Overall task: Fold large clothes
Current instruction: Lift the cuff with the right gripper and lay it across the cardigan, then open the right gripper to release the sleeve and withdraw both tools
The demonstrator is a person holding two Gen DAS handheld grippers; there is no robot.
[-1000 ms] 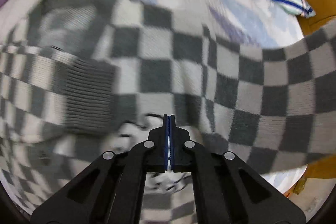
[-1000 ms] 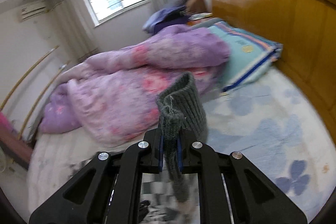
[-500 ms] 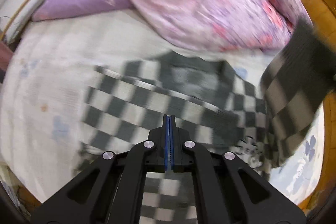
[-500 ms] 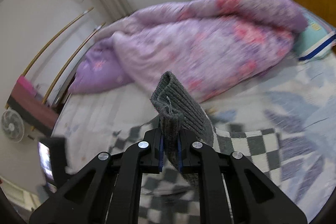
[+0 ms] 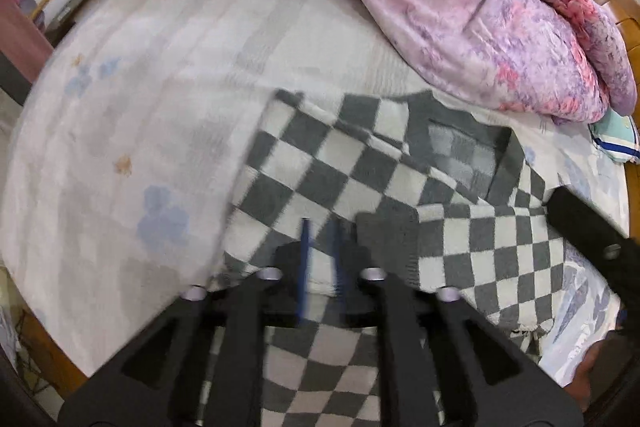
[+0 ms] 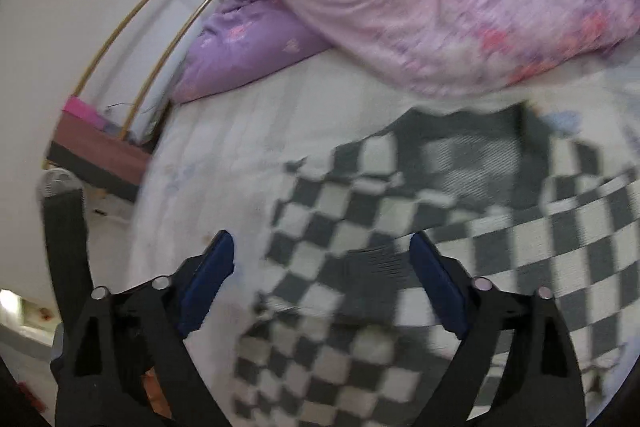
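- Released: right gripper (image 6: 322, 255) with jaws opening wide, nothing pinched, the grey ribbed cuff (image 6: 372, 259) that had been clamped a moment earlier now dropped onto the cloth between and just beyond the blue pads (image 6: 434, 267).
- Left gripper (image 5: 320, 247) likewise letting go: jaws shut tight a second before, now opening to a narrow gap, with checkered knit visible through the gap but not pressed by the blue fingers (image 5: 305, 267), as far as the blur allowed.
- Checkered sweater (image 5: 360, 179) spread flat on the floral bedsheet (image 5: 140, 107), directly under and ahead of both sets of jaws; collar opening (image 5: 460, 151) farther ahead and to the right of the left jaws.
- Right sleeve (image 5: 500, 259) carried across since half a second earlier, when it hung in the air at the far right; now laid over the body of the garment, cuff end just right of the left jaws.
- Other gripper's black finger (image 5: 580, 227) seen at the right edge of the left wrist view, just beyond the folded sleeve.
- Pink and purple quilt (image 6: 460, 7) bunched well beyond the jaws, its edge near the sweater's far edge.
- Judged: one sleeve fold set down and freed, so a fresh grip probably needed for the next fold; body folds apparently not yet done.
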